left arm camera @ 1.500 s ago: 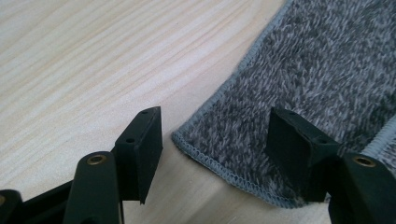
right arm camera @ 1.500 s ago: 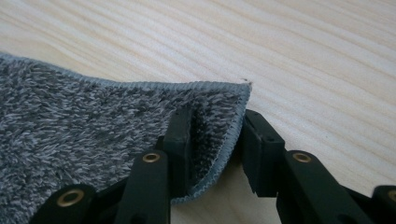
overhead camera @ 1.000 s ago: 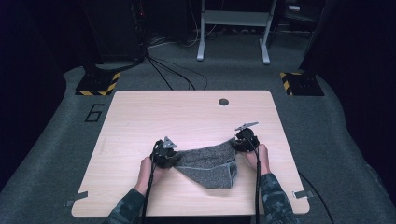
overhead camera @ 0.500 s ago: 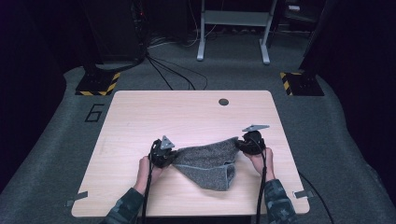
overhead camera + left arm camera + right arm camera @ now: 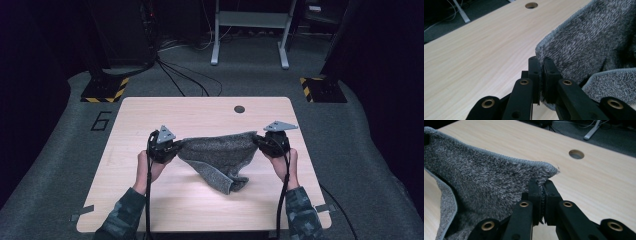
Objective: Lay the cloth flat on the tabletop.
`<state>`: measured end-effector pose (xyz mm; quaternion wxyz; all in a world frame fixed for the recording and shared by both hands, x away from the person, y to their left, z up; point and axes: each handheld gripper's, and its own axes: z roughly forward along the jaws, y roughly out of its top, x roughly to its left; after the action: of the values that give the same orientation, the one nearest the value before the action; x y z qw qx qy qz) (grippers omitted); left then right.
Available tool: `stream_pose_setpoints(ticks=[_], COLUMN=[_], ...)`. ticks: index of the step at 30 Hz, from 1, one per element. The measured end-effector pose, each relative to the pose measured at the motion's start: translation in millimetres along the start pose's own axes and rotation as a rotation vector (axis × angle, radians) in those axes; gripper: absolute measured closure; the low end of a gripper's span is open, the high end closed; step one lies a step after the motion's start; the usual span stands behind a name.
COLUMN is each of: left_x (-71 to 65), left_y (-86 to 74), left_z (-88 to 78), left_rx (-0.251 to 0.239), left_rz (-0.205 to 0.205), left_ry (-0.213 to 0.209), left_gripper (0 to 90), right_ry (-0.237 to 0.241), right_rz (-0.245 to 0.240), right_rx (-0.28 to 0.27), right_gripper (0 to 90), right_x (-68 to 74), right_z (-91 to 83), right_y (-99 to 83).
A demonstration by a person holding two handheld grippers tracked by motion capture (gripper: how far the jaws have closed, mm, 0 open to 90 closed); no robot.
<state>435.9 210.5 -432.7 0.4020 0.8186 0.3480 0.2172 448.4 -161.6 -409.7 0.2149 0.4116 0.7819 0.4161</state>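
towel [image 5: 220, 152] is held stretched between both grippers above the table [image 5: 150, 200]; left gripper [image 5: 541, 65] is clamped on its left corner, right gripper [image 5: 541, 187] on its right corner.

The left gripper [image 5: 541, 65] pinches the corner of a grey fleecy towel [image 5: 589, 45] between its jaws; the towel spreads right of them, above the wooden tabletop [image 5: 481, 52].

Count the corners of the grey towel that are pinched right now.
2: one in the left gripper, one in the right gripper. The towel sags between them; its other corners are folded out of clear sight.
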Motion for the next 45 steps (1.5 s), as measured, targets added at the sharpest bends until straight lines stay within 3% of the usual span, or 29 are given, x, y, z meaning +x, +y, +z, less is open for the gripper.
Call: stream_pose_setpoints(ticks=[4, 9, 13, 17, 20, 23, 24, 27, 30, 32, 34, 37, 40, 44, 45], left_x=[-10.2, -14.3, -12.1, 0.7, 17.9, 40.9, 49.8, 71.5, 73.0, 66.4, 57.1, 39.9, 19.3, -3.2, -8.0], left_y=[-17.0, -29.4, -29.8, -27.4, -15.9, 8.9, 20.8, 66.6, 101.7, 107.4, 97.8, 65.6, 21.0, -27.5, -37.5], left_z=[4.6, 8.4, 14.7, 31.4, 47.8, 60.5, 60.1, 39.0, 0.5, -21.5, -33.9, -33.9, -21.0, -2.0, 2.8], left_rx=[0.024, 0.05, 0.066, 0.087, 0.098, 0.062, 0.024, -0.092, -0.202, -0.245, -0.267, -0.253, -0.183, -0.083, -0.061], left_rz=[-0.004, -0.02, -0.022, -0.035, -0.035, -0.056, -0.069, -0.069, 0.016, 0.072, 0.095, 0.107, 0.113, 0.079, 0.075], left_ry=[-0.029, -0.078, -0.072, -0.039, -0.009, 0.014, 0.026, 0.078, 0.15, 0.166, 0.154, 0.118, 0.057, -0.019, -0.037], left_gripper=[86.3, 86.2, 86.2, 86.5, 86.8, 86.9, 86.9, 86.9, 86.9, 86.8, 86.8, 86.6, 86.2, 85.7, 85.5], right_ry=[0.014, 0.045, 0.041, 0.025, 0.008, -0.033, -0.052, -0.08, -0.108, -0.109, -0.091, -0.057, -0.03, 0.013, 0.025], right_rz=[0.03, 0.083, 0.105, 0.102, 0.099, 0.087, 0.071, 0.068, 0.018, -0.022, -0.05, -0.079, -0.091, -0.092, -0.069], right_rx=[0.032, 0.024, 0.032, 0.041, 0.056, 0.055, 0.041, -0.045, -0.173, -0.247, -0.283, -0.249, -0.167, -0.025, -0.002], right_gripper=[86.5, 86.5, 86.6, 86.7, 86.9, 87.3, 87.4, 87.5, 87.4, 87.3, 87.0, 86.5, 86.0, 84.7, 84.5], right_x=[2.9, 2.3, 3.9, -1.7, -12.8, -26.8, -31.6, -42.8, -36.8, -28.4, -20.3, -10.5, -2.7, 6.5, 8.3], right_z=[-0.4, -6.1, -5.0, 12.1, 33.9, 53.8, 58.3, 54.4, 27.8, 4.5, -14.5, -22.9, -14.6, 4.5, 8.3], right_y=[-21.3, -43.9, -52.4, -47.2, -32.8, -7.1, 5.1, 51.8, 97.1, 113.0, 113.2, 89.9, 46.8, -23.9, -40.1])
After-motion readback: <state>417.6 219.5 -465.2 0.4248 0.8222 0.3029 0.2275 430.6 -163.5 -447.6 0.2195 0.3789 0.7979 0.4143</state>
